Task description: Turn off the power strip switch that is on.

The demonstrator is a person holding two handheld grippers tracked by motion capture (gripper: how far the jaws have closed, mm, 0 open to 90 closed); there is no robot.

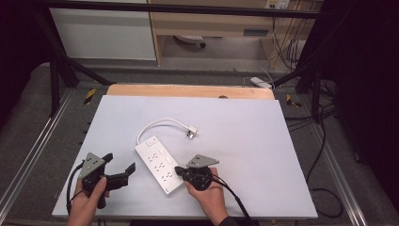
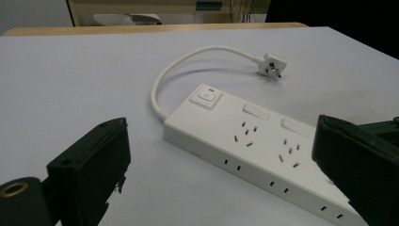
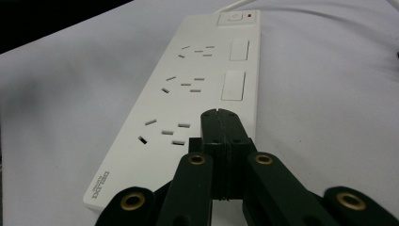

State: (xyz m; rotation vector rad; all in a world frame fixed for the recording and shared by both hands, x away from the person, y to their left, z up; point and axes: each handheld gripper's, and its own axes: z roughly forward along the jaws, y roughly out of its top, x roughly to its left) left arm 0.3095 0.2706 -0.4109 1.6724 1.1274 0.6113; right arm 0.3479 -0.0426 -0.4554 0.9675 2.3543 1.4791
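Right gripper (image 1: 179, 170) is held low over the near end of the strip (image 1: 159, 164), jaws pressed together with nothing between them. In the right gripper view the closed tips (image 3: 220, 123) sit above the strip's top face beside the nearest socket group; contact cannot be confirmed. The right hand (image 1: 208, 193) wraps the gripper body from behind, forearm entering from the near table edge, grey plate uppermost.

Left gripper (image 1: 120, 168) is held to the left of the strip, apart from it, jaws spread wide and empty. The left hand (image 1: 87, 200) grips it from below. In the left gripper view the strip lies ahead, between the two jaws and beyond them.

Strip: a long, flat white plastic bar with rounded corners, lying flat on the table (image 1: 244, 141). Its long axis runs diagonally, from the right gripper away and to the left. The far end carries a square switch (image 2: 205, 96) with a small red mark. Three socket groups and two blank rectangular panels line the smooth top face.

A white cord (image 1: 160, 124) leaves the far end, curves in an arc and ends in a white plug (image 1: 191, 132) lying on the table beyond the right gripper. The table surface is matt and pale.
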